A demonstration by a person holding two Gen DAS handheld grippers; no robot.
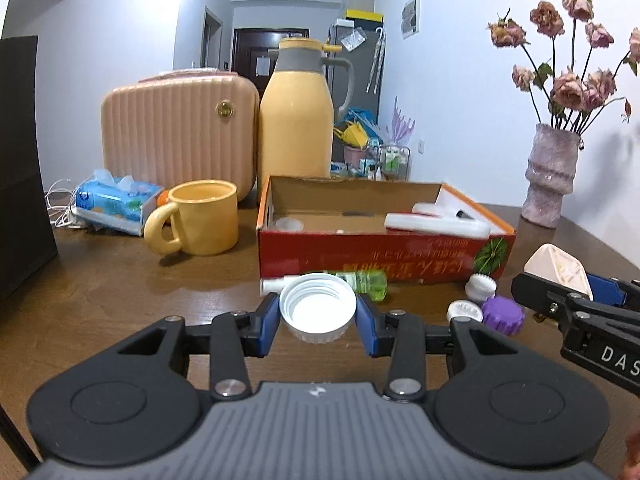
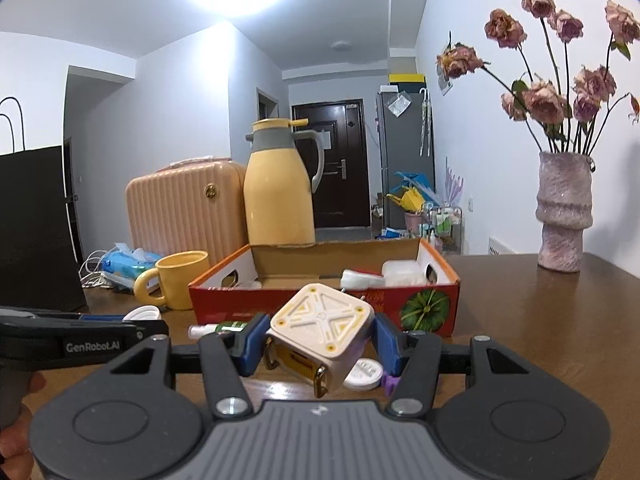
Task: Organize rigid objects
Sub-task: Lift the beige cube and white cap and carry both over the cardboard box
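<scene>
Left gripper (image 1: 318, 316) pinching a white jar lid (image 1: 318, 307) above the brown table (image 1: 120, 300), right gripper (image 2: 318, 340) clamping a cream cube charger (image 2: 320, 332), both hovering just before the red cardboard box (image 1: 384, 258) front edge, bare tabletop lying open rightward toward the vase (image 2: 564, 212).

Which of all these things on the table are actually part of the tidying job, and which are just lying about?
Part of the job:
white plastic screw cap
cream square plug adapter
red cardboard box
purple ribbed cap

Just lying about:
yellow ceramic mug
yellow thermos jug
pink textured vase
</scene>
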